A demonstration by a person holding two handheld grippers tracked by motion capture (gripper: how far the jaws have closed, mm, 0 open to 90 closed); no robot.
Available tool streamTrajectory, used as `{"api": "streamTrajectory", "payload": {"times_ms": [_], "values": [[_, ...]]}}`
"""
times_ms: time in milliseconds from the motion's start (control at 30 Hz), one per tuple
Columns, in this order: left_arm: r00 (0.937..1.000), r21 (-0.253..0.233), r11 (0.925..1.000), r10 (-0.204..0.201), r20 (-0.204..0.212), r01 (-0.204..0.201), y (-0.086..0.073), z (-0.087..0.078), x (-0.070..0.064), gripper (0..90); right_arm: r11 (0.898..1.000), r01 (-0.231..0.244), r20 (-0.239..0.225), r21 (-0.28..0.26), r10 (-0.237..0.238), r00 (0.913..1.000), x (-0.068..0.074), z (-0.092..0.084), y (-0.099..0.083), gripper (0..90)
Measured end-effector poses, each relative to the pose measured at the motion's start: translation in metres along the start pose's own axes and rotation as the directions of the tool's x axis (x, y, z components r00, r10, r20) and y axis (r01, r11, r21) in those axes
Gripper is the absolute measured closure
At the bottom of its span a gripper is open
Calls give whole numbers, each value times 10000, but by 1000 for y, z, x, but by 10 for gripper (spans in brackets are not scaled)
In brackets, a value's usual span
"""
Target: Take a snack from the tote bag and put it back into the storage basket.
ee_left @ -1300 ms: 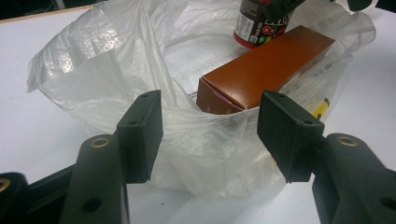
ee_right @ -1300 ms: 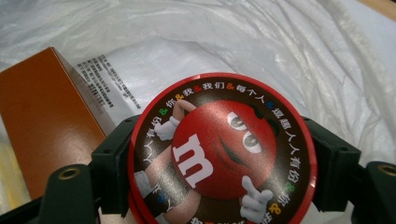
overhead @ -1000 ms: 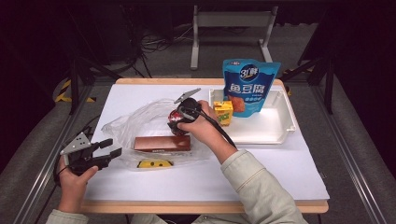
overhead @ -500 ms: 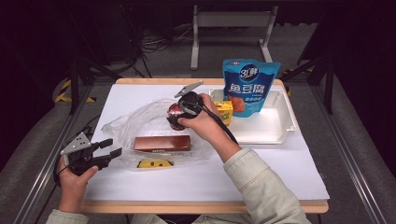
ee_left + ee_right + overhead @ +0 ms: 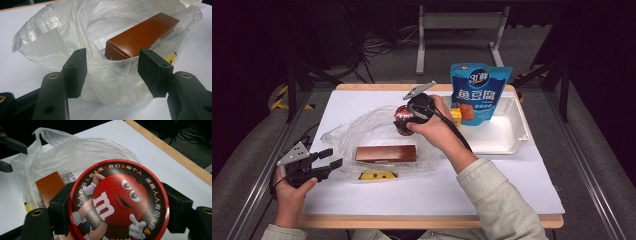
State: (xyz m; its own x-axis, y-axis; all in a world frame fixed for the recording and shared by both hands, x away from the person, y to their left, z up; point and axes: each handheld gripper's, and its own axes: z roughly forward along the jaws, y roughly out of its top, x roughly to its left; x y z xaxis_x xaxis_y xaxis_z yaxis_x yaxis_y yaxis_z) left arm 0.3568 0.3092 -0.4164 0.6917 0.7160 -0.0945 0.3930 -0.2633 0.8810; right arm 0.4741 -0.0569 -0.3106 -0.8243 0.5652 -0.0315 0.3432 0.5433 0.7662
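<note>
the right hand-held gripper (image 5: 408, 116) clamps the red candy tin (image 5: 117, 200) above the plastic bag (image 5: 362, 131) to drop it in, while the left hand-held gripper (image 5: 111, 72) waits wide at the bag's mouth.

White-topped table (image 5: 512, 180), grey carpeted floor (image 5: 592, 150), dim surroundings beyond.

The round tin (image 5: 119, 202) has a glossy printed lid, the bag (image 5: 75, 32) is thin crinkled clear plastic (cloudy where it folds), the brown box (image 5: 142, 35) is smooth matt cardboard, and the table (image 5: 362, 100) is matt white with a wooden edge.
</note>
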Motion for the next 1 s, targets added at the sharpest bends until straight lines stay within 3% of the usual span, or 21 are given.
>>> {"api": "streamTrajectory", "payload": {"times_ms": [333,1000], "values": [[10000,49,10000,-13,32,13,1,2,0,414,10000,-59,245,-20,60,9997,-12,-24,-7,252],[10000,131,9999,4,29,-5,0,5,-1,414,9994,-332,996,-106,341,9944,-49,-78,-29,252]]}}
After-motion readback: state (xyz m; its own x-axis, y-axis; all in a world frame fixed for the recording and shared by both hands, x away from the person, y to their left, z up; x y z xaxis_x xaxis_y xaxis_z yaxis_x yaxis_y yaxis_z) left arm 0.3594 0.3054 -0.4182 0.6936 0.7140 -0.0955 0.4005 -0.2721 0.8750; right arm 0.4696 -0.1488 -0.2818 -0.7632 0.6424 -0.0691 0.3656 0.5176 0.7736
